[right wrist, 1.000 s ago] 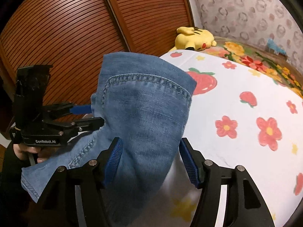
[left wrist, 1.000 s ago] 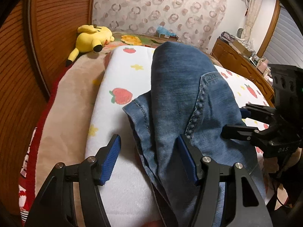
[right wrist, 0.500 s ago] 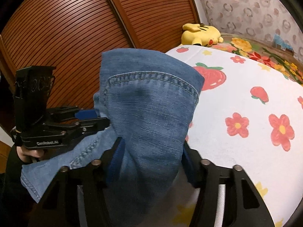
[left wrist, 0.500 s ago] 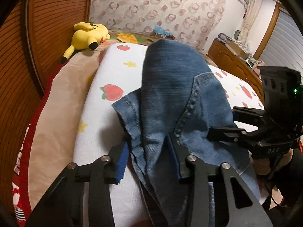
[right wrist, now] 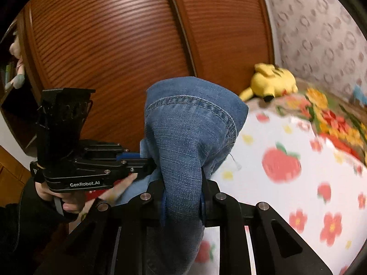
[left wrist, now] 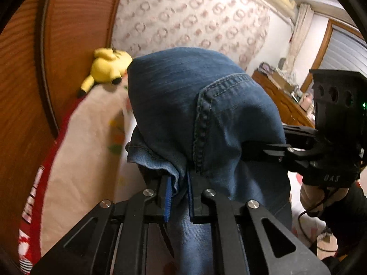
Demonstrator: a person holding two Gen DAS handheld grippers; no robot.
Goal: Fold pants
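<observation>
Blue denim pants (left wrist: 201, 123) are off the bed, bunched and draped over both my grippers, seam and stitched hem edge facing the cameras. Fabric hangs down past the fingers in both views; I can't see the legs' full length.

Left gripper (left wrist: 177, 197): blue pads clamped on a thick wad of denim edge, jaws nearly together. Right gripper (right wrist: 183, 200): same, closed on a fold of the denim, cloth filling the gap between the fingers. Each gripper shows in the other's view, just beside it, so the two grips sit close together on the garment.

Below and beyond: white bedspread with strawberry and flower print (right wrist: 298, 183), with a beige blanket (left wrist: 91, 149) on the left side of the bed. Yellow plush toy (left wrist: 107, 68) lies at the far end against the brown slatted wooden wardrobe doors (right wrist: 114, 57). Patterned curtain (left wrist: 195, 18) behind the bed, wooden dresser (left wrist: 282, 100) far right. Background is motion-blurred.

My read on the step: pick-up, garment lifted, not yet spread. No fold made that I can see.

Next move needs: grips pulled apart to stretch the denim out, then lowered flat on the bedspread short of the plush toy. Risk: thick wad slips from a pad, or layers land twisted.
</observation>
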